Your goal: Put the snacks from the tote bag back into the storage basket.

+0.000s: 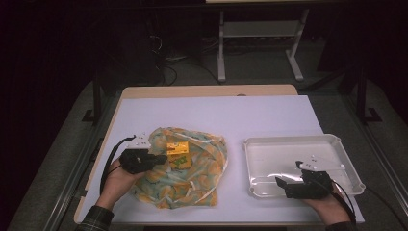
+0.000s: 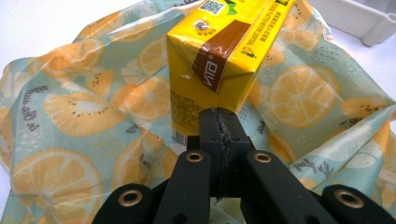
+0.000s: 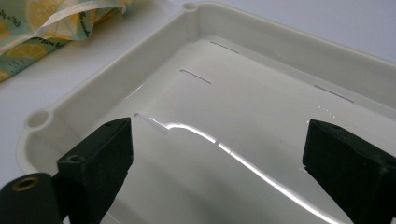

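Yellow carton (image 2: 224,51), citrus-print teal bag (image 2: 84,121), white tray (image 3: 261,51).

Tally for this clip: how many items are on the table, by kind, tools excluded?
Yellow drink carton: 1
Lemon-print bag: 1
White tray: 1
Total: 3

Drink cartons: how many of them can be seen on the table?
1. The yellow drink carton lies on the fruit-print bag, left of the white tray. More may be hidden under the bag's folds.
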